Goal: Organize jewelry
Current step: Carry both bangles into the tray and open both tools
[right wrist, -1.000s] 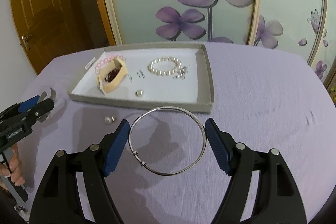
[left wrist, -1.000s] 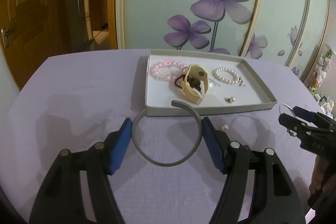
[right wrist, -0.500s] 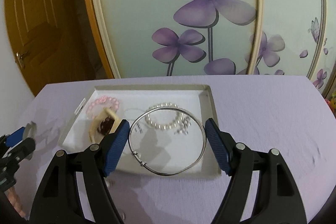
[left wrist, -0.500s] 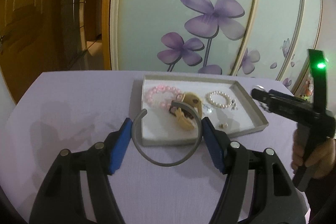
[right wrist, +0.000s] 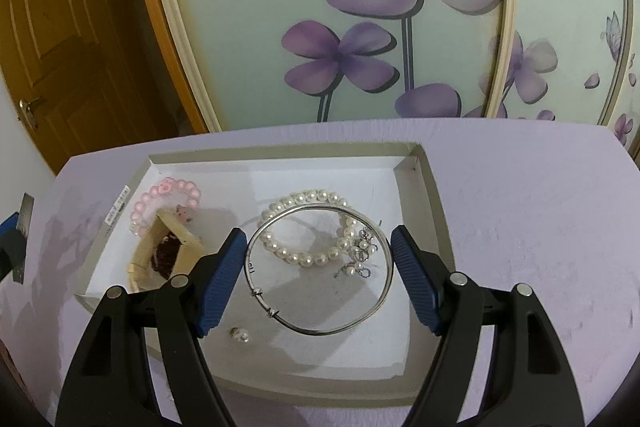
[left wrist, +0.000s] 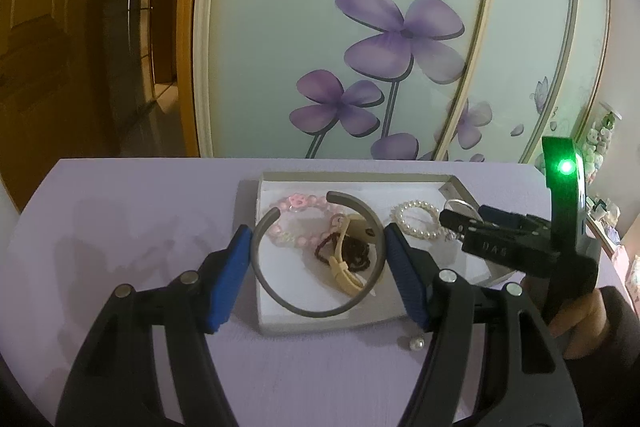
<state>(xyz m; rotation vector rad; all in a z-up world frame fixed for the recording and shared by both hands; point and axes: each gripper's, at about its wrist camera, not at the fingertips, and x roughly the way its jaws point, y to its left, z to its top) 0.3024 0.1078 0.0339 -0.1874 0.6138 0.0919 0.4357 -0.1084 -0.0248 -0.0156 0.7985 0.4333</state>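
Observation:
My left gripper [left wrist: 316, 231] is shut on a grey open cuff bangle [left wrist: 264, 291], its blue pads pressing both sides. It holds the cuff above the left half of the grey, white-lined tray [left wrist: 320, 326], over a pink bead bracelet [left wrist: 296, 201] and a beige strap [left wrist: 346, 273] wrapped around dark red beads. My right gripper [right wrist: 318, 231] is shut on a thin silver bangle [right wrist: 320, 332] above the tray's [right wrist: 436, 211] right half. Under it lie a pearl bracelet [right wrist: 304, 197] and small silver charms [right wrist: 362, 255]. The right gripper [left wrist: 452, 217] also shows at the right of the left wrist view.
A loose pearl [left wrist: 417, 345] lies on the lilac tablecloth [left wrist: 140, 211] just in front of the tray. Another pearl piece [right wrist: 240, 335] rests inside the tray near its front wall. A flowered sliding panel [right wrist: 360, 27] stands behind the table, a wooden door [right wrist: 60, 47] to the left.
Both grippers have carried their bangles up off the cloth and forward, from in front of the tray to above its inside. The right gripper has come close beside the left one.

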